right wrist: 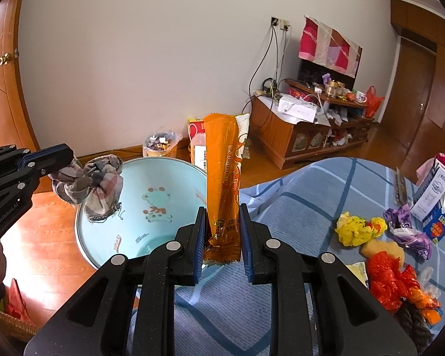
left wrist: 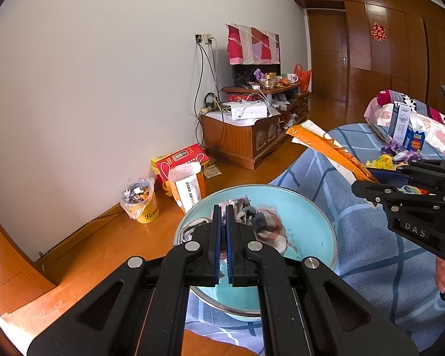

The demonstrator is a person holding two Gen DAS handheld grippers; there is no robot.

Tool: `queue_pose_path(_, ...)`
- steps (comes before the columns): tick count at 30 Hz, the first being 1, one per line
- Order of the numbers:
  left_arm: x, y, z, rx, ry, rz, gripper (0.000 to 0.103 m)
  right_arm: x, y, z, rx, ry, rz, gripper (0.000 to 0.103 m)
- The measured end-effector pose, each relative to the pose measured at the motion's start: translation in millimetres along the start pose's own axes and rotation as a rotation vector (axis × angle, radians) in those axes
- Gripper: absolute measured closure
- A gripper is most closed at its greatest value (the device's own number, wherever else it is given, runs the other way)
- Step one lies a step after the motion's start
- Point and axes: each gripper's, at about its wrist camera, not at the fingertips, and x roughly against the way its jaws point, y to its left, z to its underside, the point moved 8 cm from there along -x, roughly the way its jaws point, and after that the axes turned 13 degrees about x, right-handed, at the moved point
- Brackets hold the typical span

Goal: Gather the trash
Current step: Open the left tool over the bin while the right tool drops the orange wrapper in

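Note:
My left gripper (left wrist: pixel 223 207) is shut on a crumpled plaid cloth (left wrist: pixel 261 219), held just over a light blue basin (left wrist: pixel 311 213) at the bed's edge. In the right wrist view that left gripper (right wrist: pixel 69 154) comes in from the left with the cloth (right wrist: pixel 89 184) hanging above the basin (right wrist: pixel 163 172), which has a cartoon giraffe inside. My right gripper (right wrist: pixel 222 210) is shut on the lower end of a long orange snack wrapper (right wrist: pixel 222 163), which stands upright. The left wrist view shows the right gripper (left wrist: pixel 362 184) beside the basin with the wrapper (left wrist: pixel 326 145) slanting up to the left.
On the blue checked bedsheet (right wrist: pixel 281 207) lie a yellow crumpled wrapper (right wrist: pixel 356 231), a purple wrapper (right wrist: pixel 409 231), red-orange wrappers (right wrist: pixel 391 279) and a blue-white carton (right wrist: pixel 433 198). A yellow bin with a bag liner (left wrist: pixel 141 201) stands by the wall. A wooden TV cabinet (left wrist: pixel 243 142) lies beyond.

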Motion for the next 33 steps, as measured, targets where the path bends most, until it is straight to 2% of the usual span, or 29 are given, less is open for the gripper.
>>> queue_pose_path(20, -4.6, 2.7, 3.2, 0.01, 0.02, -0.003, 0.1, -0.9, 6.7, -1.5, 0.017, 0.0, -0.012, 0.08)
queue_pose_path(25, -5.3, 0.8, 4.1, 0.006, 0.023, 0.003, 0.098, -1.7, 9.6, -1.2, 0.023, 0.001, -0.026, 0.076)
queue_pose_path(27, -4.6, -1.2, 4.1, 0.004, 0.023, 0.01, 0.089, -2.6, 11.9, -0.4, 0.025, 0.003, -0.043, 0.071)
queue_pose_path(28, -4.3, -1.3, 4.2, 0.006, 0.019, 0.006, 0.069, -2.3, 12.4, 0.1, 0.025, 0.001, -0.045, 0.068)
queue_pose_path(29, -3.2, -1.2, 3.7, 0.007, 0.01, -0.001, 0.055, -2.5, 12.4, 0.6, 0.023, 0.001, -0.047, 0.059)
queue_pose_path(30, -2.8, -1.8, 3.9, 0.006, 0.005, -0.002, 0.055, -2.8, 12.7, 0.9, 0.021, 0.001, -0.051, 0.053)
queue_pose_path(33, -3.5, -3.5, 4.7, 0.006, 0.011, 0.001, 0.055, -3.2, 11.4, 2.8, 0.013, 0.002, -0.049, 0.05)
